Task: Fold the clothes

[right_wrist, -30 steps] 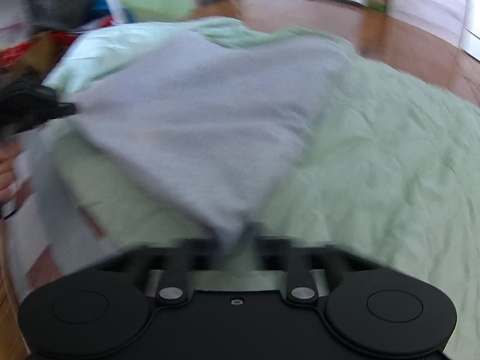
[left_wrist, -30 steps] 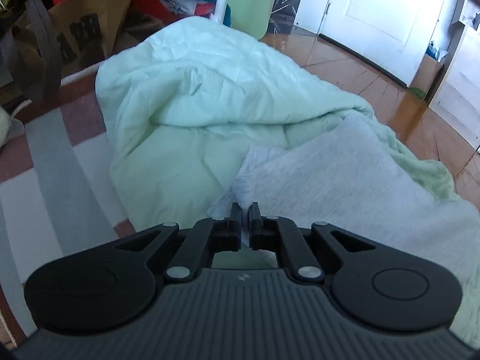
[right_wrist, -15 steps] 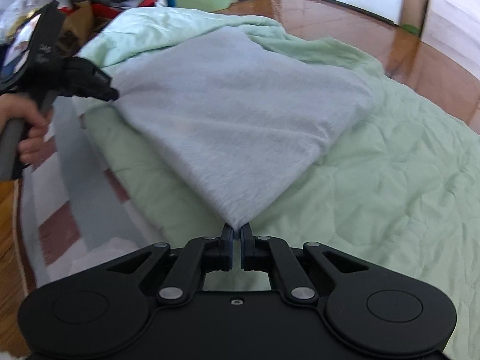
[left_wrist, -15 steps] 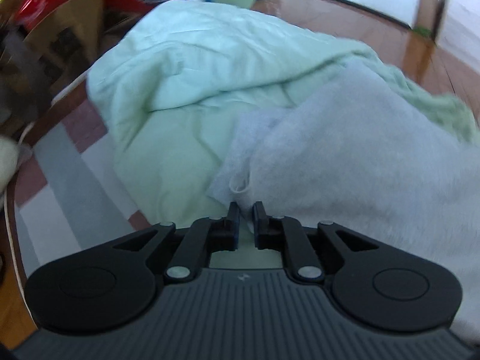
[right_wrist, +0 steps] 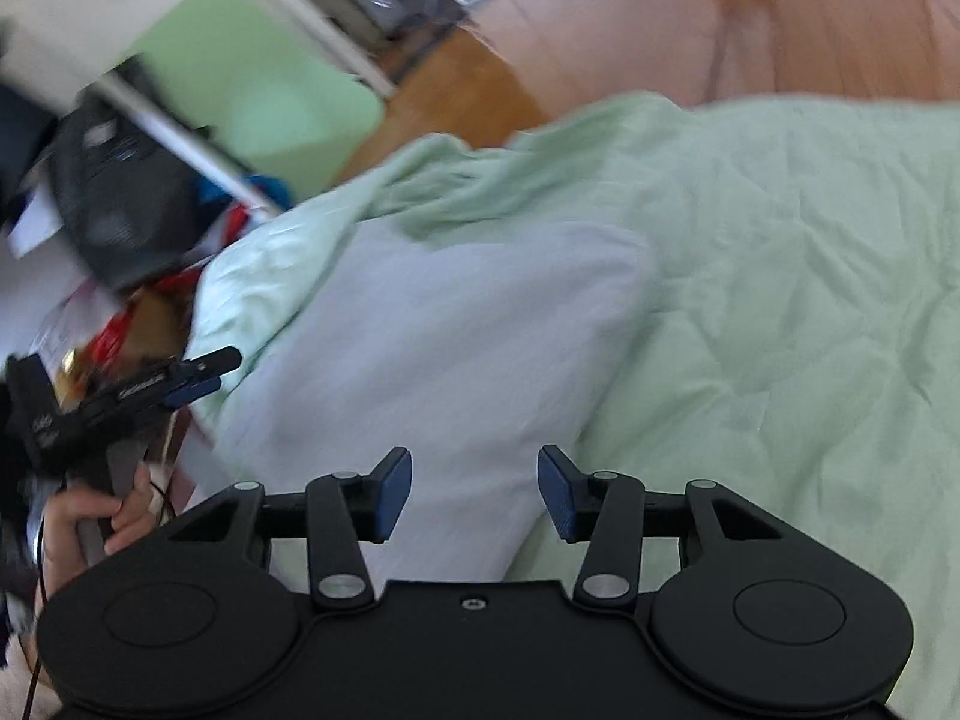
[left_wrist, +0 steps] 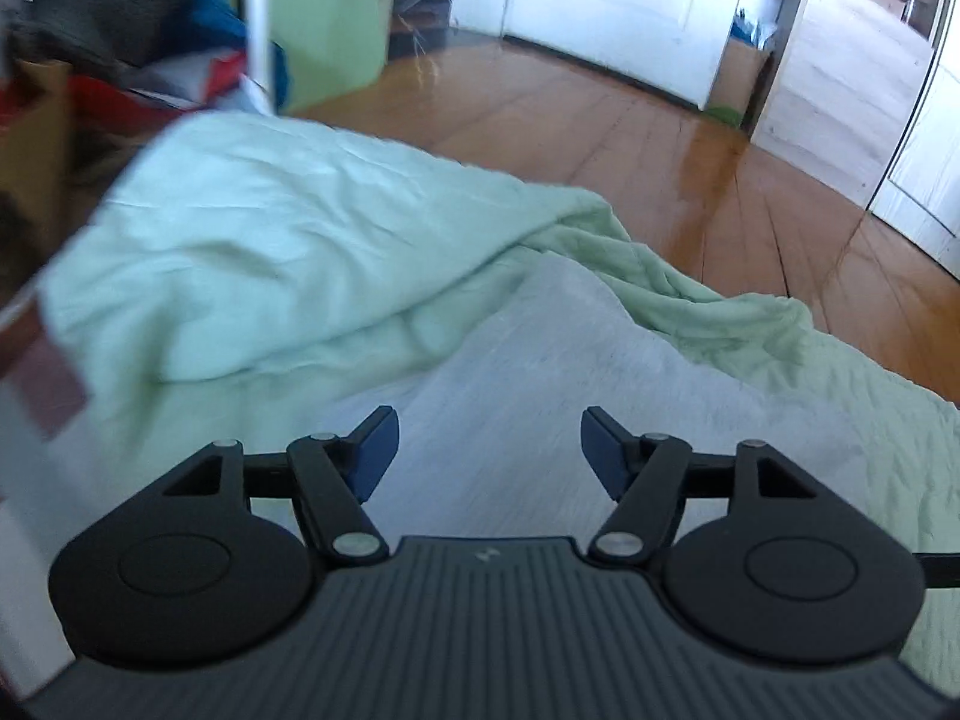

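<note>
Grey cloth (right_wrist: 432, 354) is laid folded on the green quilt (right_wrist: 780, 276), released by left tool (left_wrist: 483, 450) and right tool (right_wrist: 475, 492); further folds are judged possible.

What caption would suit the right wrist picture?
Open right hand-held gripper above a pale grey cloth lying on a green quilt.

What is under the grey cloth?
The grey cloth lies on a green quilt, which shows around its far and right edges. Whatever lies beneath the cloth's middle is covered. Both grippers are open above it.
</note>
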